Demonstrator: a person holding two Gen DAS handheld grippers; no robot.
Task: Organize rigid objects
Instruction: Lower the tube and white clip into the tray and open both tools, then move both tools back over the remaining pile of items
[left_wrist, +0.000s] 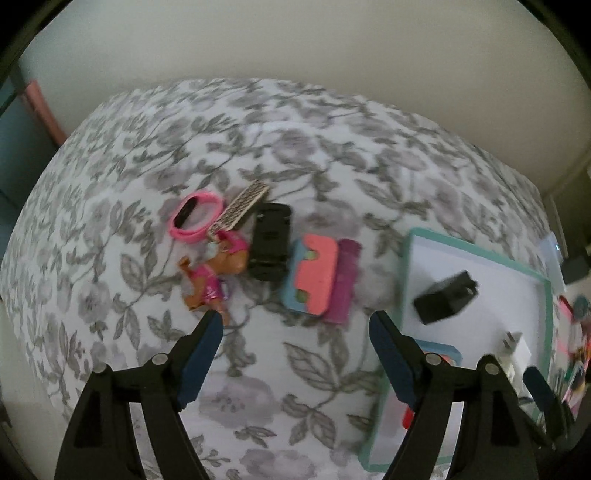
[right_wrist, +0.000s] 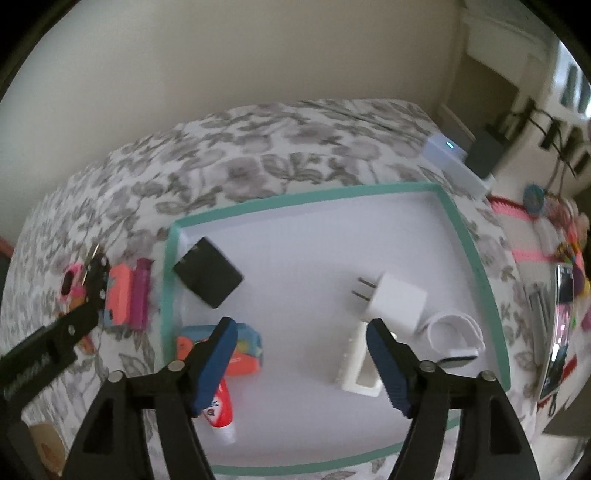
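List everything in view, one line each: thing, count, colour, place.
tray: 1, white with teal rim, on the floral cover
black charger: 1, black, tray's far left corner
white charger: 1, white, inside tray, right part
pink band: 1, pink, on the cover left of the tray
doll: 1, pink and brown, just nearer than the band
black clip: 1, black, right of doll
left gripper: 1, black, blue pads, open above cover
right gripper: 1, same, open above tray

Floral bedspread under teal-rimmed tray
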